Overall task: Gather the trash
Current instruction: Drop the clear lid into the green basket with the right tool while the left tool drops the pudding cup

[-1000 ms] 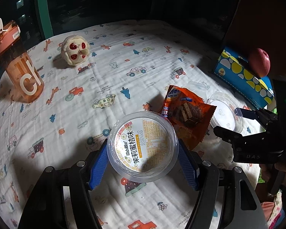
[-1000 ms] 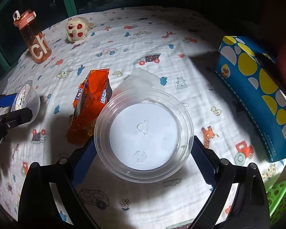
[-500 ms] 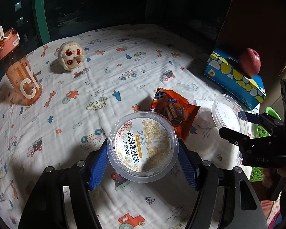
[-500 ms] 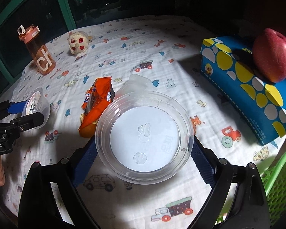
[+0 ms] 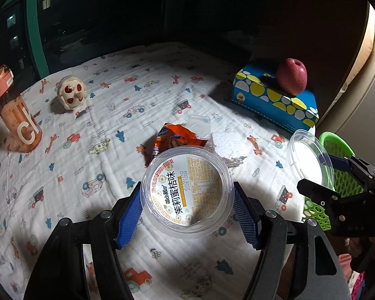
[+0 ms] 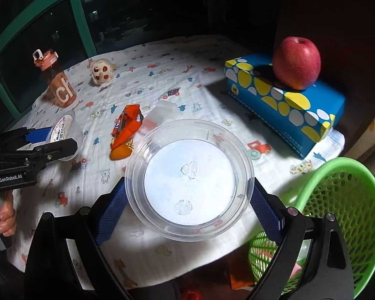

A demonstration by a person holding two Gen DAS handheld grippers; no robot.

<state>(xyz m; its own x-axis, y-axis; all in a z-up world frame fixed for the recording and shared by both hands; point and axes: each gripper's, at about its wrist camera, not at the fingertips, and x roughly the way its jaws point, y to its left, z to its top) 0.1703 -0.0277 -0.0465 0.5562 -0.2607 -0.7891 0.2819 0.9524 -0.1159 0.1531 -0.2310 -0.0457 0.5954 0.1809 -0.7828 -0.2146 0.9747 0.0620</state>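
1. Left wrist view: the left gripper (image 5: 187, 208) is clamping a jelly cup (image 5: 186, 190) between its blue pads (image 5: 128, 216), one pad pressing the rim at 9 o'clock and the other at 3 o'clock; the printed lid is facing the camera and the cup is hanging above the patterned tablecloth (image 5: 92, 130).
2. Right wrist view: the right gripper (image 6: 188, 206) is squeezing a clear plastic bowl (image 6: 190, 178) the same way, pads at 9 and 3 o'clock of its rim, with the bowl's base facing the lens.
3. At 4 o'clock of the bowl, a green mesh basket (image 6: 347, 215) is sitting beyond the table edge.
4. Farther out at 11 o'clock, an orange snack wrapper (image 6: 127, 127) is lying on the cloth, touching a small clear tub (image 6: 162, 115).
5. At 1 o'clock, a red apple (image 6: 296, 62) is resting on a blue tissue box (image 6: 287, 100).
6. Farthest back at 10 o'clock, a pink water bottle (image 6: 58, 85) is standing upright near a plush toy (image 6: 102, 72).
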